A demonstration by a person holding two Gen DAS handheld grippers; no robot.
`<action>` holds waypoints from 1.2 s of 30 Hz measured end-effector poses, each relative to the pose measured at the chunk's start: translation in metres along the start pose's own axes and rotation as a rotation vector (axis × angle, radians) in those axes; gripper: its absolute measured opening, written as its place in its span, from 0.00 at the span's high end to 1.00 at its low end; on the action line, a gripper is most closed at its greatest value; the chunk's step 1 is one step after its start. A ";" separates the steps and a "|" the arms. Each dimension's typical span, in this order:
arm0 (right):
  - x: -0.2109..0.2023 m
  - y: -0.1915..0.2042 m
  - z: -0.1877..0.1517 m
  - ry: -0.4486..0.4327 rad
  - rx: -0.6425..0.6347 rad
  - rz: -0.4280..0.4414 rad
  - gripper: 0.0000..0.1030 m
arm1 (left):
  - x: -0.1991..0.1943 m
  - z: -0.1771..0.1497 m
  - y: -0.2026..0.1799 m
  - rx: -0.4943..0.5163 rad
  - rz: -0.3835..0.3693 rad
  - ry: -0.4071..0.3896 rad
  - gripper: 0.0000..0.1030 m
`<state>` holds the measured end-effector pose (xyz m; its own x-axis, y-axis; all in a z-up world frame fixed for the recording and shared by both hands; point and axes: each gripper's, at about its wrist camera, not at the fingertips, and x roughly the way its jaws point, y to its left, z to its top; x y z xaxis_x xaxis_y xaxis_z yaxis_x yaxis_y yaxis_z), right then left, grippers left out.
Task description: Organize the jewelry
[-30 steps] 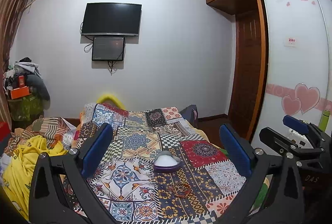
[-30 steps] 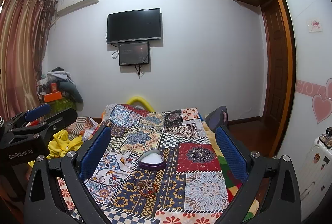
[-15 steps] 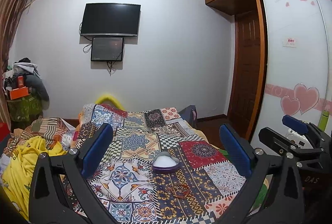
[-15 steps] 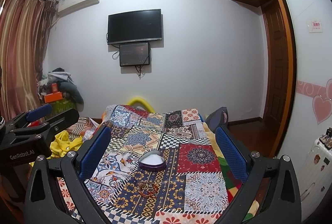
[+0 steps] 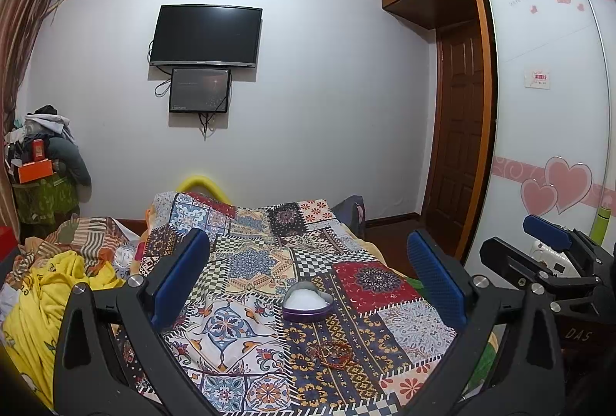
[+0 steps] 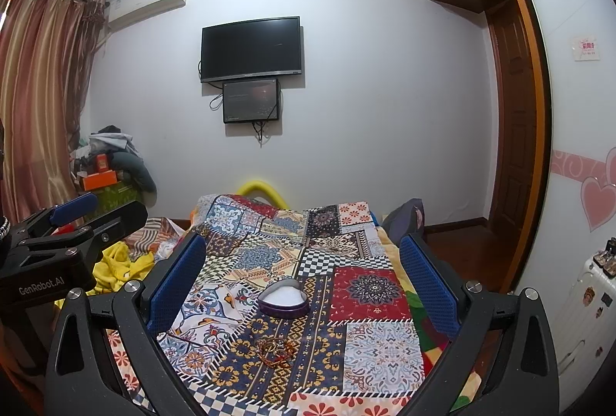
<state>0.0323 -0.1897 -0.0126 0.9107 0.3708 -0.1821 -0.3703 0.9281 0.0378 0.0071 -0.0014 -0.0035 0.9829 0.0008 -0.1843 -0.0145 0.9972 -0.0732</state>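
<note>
Beaded bracelets (image 6: 276, 349) lie ahead of right gripper (image 6: 304, 285).

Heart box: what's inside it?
The purple heart box lies open, showing only a white lining; no jewelry visible in it. Its near wall hides part of the floor. The bracelets lie on the patchwork quilt, nearer the camera.

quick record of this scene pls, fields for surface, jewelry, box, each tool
surface: bed under a patchwork cover
jewelry: tangle of bangles lying loose on the cover, near edge
box: purple heart-shaped box, open, white lining, just beyond the bangles and apart from them
left tool: open, empty, held above the bed
right tool: open, empty, alongside the left
progress: nothing in the box yet
</note>
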 end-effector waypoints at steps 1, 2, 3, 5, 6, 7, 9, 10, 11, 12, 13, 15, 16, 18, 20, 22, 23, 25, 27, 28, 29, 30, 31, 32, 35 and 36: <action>0.000 0.000 0.000 0.000 0.000 0.001 0.03 | 0.000 0.000 0.000 0.000 0.000 0.000 0.00; 0.000 0.000 0.000 0.001 0.001 0.000 0.03 | 0.000 0.000 -0.001 0.000 0.000 0.000 0.00; 0.000 0.000 0.000 0.001 0.001 0.000 0.03 | 0.000 0.000 0.001 0.001 0.000 -0.001 0.00; 0.000 0.000 0.000 0.001 0.001 0.001 0.03 | 0.000 0.000 0.001 0.001 0.000 -0.002 0.00; 0.000 0.000 0.000 0.000 0.001 0.001 0.03 | 0.000 0.000 0.001 0.001 -0.001 -0.002 0.00; 0.000 0.000 0.000 0.000 0.001 0.000 0.03 | 0.000 0.000 0.001 0.001 -0.001 -0.002 0.00; 0.000 0.000 0.000 0.000 0.000 0.000 0.03 | -0.001 -0.001 0.002 0.001 -0.001 -0.002 0.00; 0.000 0.000 0.000 0.000 0.001 0.001 0.03 | -0.001 0.000 0.001 0.001 0.001 -0.003 0.00; 0.000 0.000 0.000 0.000 0.001 0.001 0.03 | -0.001 -0.001 0.001 0.002 0.000 -0.002 0.00; 0.000 0.000 0.000 -0.001 0.001 0.000 0.03 | 0.000 0.000 0.001 0.002 0.000 -0.002 0.00; 0.000 0.000 0.000 0.000 0.001 0.000 0.03 | -0.001 -0.001 0.002 0.002 0.000 -0.003 0.00; 0.001 0.000 0.000 0.002 0.003 0.000 0.03 | -0.001 -0.001 0.002 0.001 -0.001 -0.003 0.00; 0.001 -0.001 0.000 0.003 0.004 0.000 0.03 | -0.001 -0.001 0.001 0.001 0.000 -0.003 0.00; 0.001 -0.002 0.000 0.003 0.005 -0.001 0.03 | -0.001 -0.001 0.001 0.001 0.001 -0.003 0.00; 0.002 -0.002 0.001 0.004 0.004 -0.002 0.03 | 0.000 -0.001 0.001 0.000 -0.001 -0.001 0.00; 0.003 -0.002 0.001 0.006 0.003 -0.003 0.03 | 0.001 -0.002 0.001 -0.001 -0.002 0.001 0.00; 0.004 -0.002 0.001 0.008 0.002 -0.004 0.03 | 0.002 -0.002 0.000 -0.001 -0.003 0.005 0.00; 0.005 -0.002 -0.001 0.012 0.002 -0.005 0.03 | 0.004 -0.002 0.001 -0.001 -0.001 0.008 0.00; 0.008 -0.003 -0.002 0.019 0.004 -0.007 0.03 | 0.007 -0.004 0.001 0.000 0.001 0.016 0.00; 0.010 -0.003 -0.003 0.024 0.004 -0.008 0.03 | 0.008 -0.004 0.001 0.000 0.002 0.019 0.00; 0.013 -0.004 -0.004 0.030 0.004 -0.010 0.03 | 0.011 -0.005 0.002 0.000 0.004 0.024 0.00; 0.016 -0.004 -0.005 0.038 0.003 -0.013 0.03 | 0.013 -0.006 0.003 -0.001 0.005 0.029 0.00; 0.018 -0.005 -0.007 0.043 0.003 -0.016 0.03 | 0.017 -0.008 0.004 -0.002 0.005 0.038 0.00; 0.020 -0.006 -0.008 0.049 0.003 -0.020 0.03 | 0.021 -0.009 0.006 -0.005 0.007 0.050 0.00; 0.033 -0.011 -0.015 0.083 0.001 -0.041 0.03 | 0.037 -0.015 0.013 -0.020 0.028 0.086 0.00; 0.040 -0.014 -0.019 0.104 -0.001 -0.054 0.03 | 0.044 -0.019 0.015 -0.023 0.037 0.104 0.00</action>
<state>0.0710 -0.1888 -0.0394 0.9055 0.3144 -0.2850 -0.3212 0.9467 0.0240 0.0466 0.0127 -0.0310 0.9573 0.0288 -0.2875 -0.0561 0.9946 -0.0871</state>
